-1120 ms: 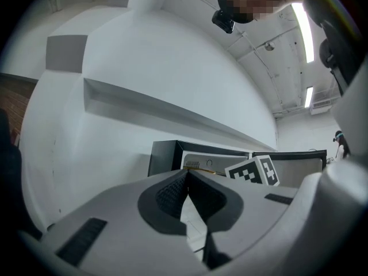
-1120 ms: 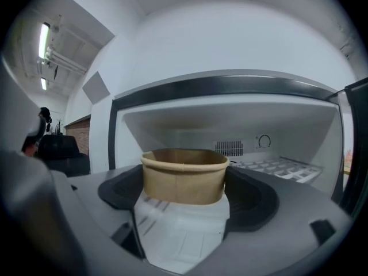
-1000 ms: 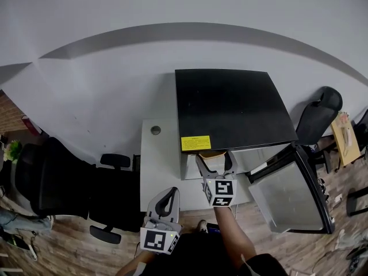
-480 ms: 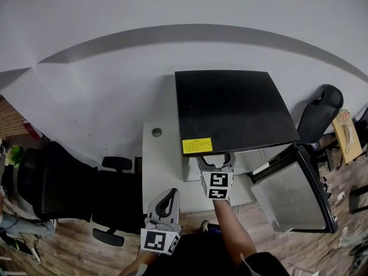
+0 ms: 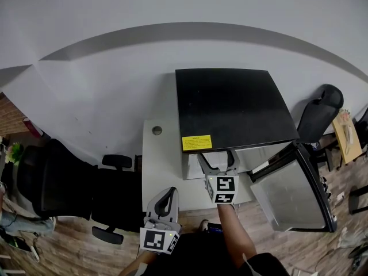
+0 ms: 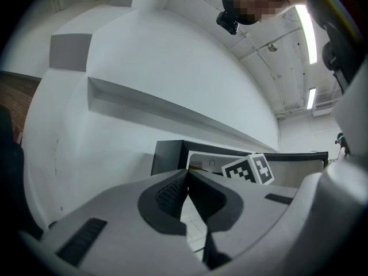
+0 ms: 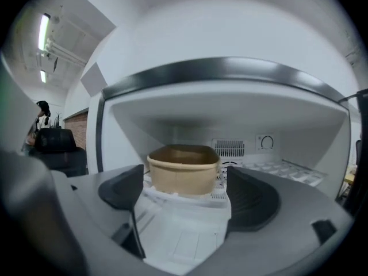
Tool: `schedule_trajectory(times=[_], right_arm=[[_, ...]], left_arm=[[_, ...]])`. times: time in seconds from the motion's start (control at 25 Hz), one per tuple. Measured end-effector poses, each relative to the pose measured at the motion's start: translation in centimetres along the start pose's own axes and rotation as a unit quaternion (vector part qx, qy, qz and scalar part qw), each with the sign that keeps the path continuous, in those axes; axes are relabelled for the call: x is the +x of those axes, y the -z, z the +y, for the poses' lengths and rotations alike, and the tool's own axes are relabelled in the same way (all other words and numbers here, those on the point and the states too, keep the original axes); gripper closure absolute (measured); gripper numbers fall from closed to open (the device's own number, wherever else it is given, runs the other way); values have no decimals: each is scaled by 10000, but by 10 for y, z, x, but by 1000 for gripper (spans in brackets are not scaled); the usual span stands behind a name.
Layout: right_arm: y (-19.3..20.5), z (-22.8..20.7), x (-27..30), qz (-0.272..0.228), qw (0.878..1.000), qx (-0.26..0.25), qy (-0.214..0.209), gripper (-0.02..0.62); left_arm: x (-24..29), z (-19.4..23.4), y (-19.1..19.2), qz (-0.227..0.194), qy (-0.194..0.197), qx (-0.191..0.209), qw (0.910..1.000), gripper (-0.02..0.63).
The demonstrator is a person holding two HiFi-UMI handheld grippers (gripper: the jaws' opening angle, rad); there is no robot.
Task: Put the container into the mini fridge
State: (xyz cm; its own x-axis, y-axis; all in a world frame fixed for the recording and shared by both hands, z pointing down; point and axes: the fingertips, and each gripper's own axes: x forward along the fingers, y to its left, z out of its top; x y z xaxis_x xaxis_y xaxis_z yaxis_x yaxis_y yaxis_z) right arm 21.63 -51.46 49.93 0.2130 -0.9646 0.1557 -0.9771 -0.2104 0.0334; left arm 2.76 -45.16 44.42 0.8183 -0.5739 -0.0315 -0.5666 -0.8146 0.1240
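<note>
The tan paper container (image 7: pixel 184 168) stands upright on the white shelf inside the mini fridge (image 5: pixel 230 105), just ahead of my right gripper (image 7: pixel 184 184). That gripper is open, its jaws spread wider than the container and apart from it. In the head view the right gripper (image 5: pixel 217 158) sits at the fridge's mouth, under the black top, and the container is hidden. The fridge door (image 5: pixel 293 194) hangs open to the right. My left gripper (image 5: pixel 167 194) is held low near the person's body; its jaws (image 6: pixel 187 180) are shut with nothing in them.
The fridge sits on a white desk (image 5: pixel 158 171) against a white wall. A black office chair (image 5: pixel 63 186) stands at the left and another chair (image 5: pixel 319 117) at the right. A yellow sticker (image 5: pixel 196 142) marks the fridge top's front edge.
The right gripper carried the container in under the fridge top, then drew back a little toward the person. The container now stands free on the shelf. The left gripper stayed put.
</note>
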Motion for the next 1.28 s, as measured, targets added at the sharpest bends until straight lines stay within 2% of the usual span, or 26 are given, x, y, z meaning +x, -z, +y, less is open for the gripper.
schedule_trajectory(times=[0.24, 0.28, 0.36, 0.4, 0.6, 0.76, 1.28], right_arm=[[-11, 4, -53, -268, 9990, 146, -330, 165], [-14, 2, -62, -317, 9990, 148, -273, 206], [-19, -3, -80, -441, 9988, 193, -99, 505], [-21, -4, -88, -472, 9986, 230, -72, 521], [-21, 4, -117, -386, 9984, 353, -201, 558], [-13, 17, -134, -289, 9980, 430, -350, 564], [-14, 18, -141, -318, 9976, 487, -378, 580]], left_arm=[[-1, -4, 0, -42, 23, -4, 10000, 598], [-1, -5, 0, -46, 25, -5, 10000, 598], [0, -5, 0, -47, 25, -6, 10000, 598], [0, -5, 0, -49, 23, -6, 10000, 598], [1, -7, -1, -66, 23, -8, 10000, 598], [0, -10, 3, -35, 31, -1, 10000, 598], [-2, -13, 1, -65, 14, 36, 10000, 598]])
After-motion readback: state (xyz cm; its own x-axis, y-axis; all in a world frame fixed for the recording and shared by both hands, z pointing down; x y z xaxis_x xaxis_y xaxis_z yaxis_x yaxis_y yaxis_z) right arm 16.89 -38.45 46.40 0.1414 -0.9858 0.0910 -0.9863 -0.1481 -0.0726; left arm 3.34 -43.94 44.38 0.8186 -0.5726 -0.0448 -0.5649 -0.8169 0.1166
